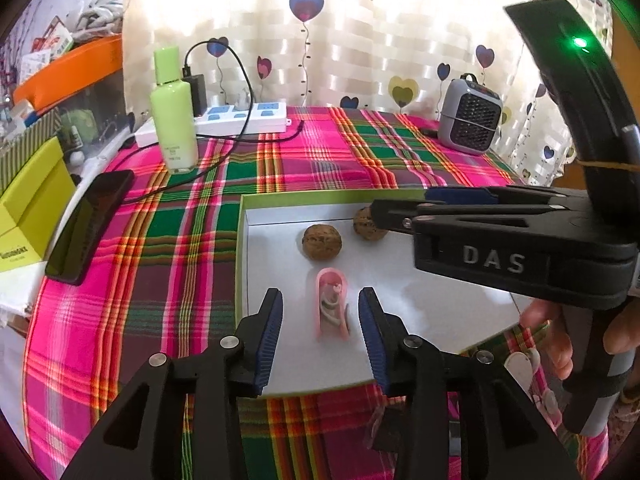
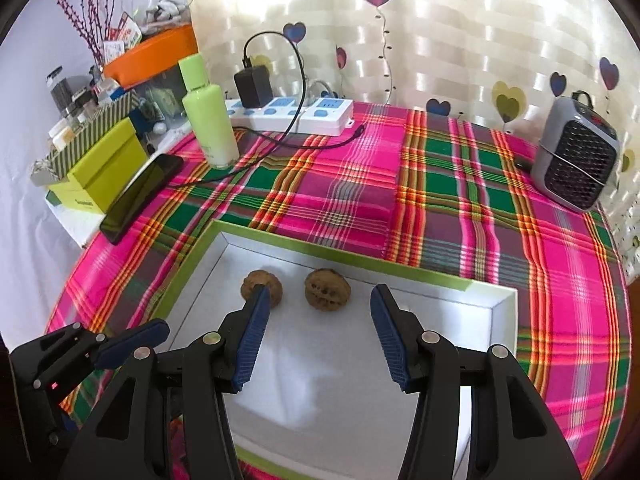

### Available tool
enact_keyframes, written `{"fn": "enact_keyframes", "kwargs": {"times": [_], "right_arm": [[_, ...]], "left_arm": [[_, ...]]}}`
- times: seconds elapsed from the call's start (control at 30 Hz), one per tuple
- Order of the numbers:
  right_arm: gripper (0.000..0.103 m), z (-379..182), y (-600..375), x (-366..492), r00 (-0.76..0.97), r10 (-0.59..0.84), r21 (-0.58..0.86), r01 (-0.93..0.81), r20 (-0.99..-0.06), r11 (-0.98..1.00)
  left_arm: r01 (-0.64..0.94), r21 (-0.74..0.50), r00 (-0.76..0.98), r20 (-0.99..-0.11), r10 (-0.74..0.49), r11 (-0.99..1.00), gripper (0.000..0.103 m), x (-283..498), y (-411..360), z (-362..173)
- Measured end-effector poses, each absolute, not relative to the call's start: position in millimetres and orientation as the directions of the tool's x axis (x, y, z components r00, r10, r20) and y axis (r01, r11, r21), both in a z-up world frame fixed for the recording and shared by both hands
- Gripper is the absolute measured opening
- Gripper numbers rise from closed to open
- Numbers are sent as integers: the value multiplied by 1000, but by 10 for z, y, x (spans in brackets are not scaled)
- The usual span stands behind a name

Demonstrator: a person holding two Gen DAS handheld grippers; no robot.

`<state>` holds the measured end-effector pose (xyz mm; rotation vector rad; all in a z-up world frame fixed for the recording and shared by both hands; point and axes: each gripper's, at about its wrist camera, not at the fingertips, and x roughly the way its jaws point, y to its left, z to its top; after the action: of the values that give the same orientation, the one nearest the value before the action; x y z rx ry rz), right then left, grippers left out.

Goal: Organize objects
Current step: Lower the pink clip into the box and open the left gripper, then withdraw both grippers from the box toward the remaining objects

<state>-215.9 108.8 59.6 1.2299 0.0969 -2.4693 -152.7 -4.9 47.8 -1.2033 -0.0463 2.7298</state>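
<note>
Both grippers, left (image 1: 320,336) and right (image 2: 316,340), have fingers spread and hold nothing. The round nuts (image 2: 328,290) in the box (image 2: 400,270) could roll if bumped.

"DAS" in raised grey letters on the black body of the right gripper (image 1: 400,210), at 3 o'clock in the left wrist view. Print on the green bottle (image 1: 175,114) and yellow-green box (image 1: 24,216), 9–10 o'clock, too blurred to read.

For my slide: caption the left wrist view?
Open left gripper over pink clip in tray with two walnuts.
</note>
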Motion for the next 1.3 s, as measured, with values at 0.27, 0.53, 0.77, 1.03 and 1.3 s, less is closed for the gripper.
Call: {"fn": "enact_keyframes", "kwargs": {"times": [0.27,0.53,0.77,1.03,1.3], "right_arm": [[53,656,1209,-1812,-590,-288,109,320,-754,-941],[53,675,1280,-1531,-619,-268,98,294,-738,-951],[53,681,1421,-1281,-644,-261,113,263,-719,-958],[53,685,1526,-1016,-685,-217,69,237,-695,-969],[53,628,1623,-808,-704,-194,43,227,-683,-973]], "left_arm": [[-111,-65,-685,-718,124,-992,39,-1304,-57,538],[-117,-51,-703,-701,119,-992,39,-1098,-30,594],[-118,-40,-712,-693,113,-992,39,-966,-26,592],[-143,-48,-711,-690,136,-989,39,-820,0,548],[-159,-71,-705,-690,164,-985,39,-742,-34,469]]}}
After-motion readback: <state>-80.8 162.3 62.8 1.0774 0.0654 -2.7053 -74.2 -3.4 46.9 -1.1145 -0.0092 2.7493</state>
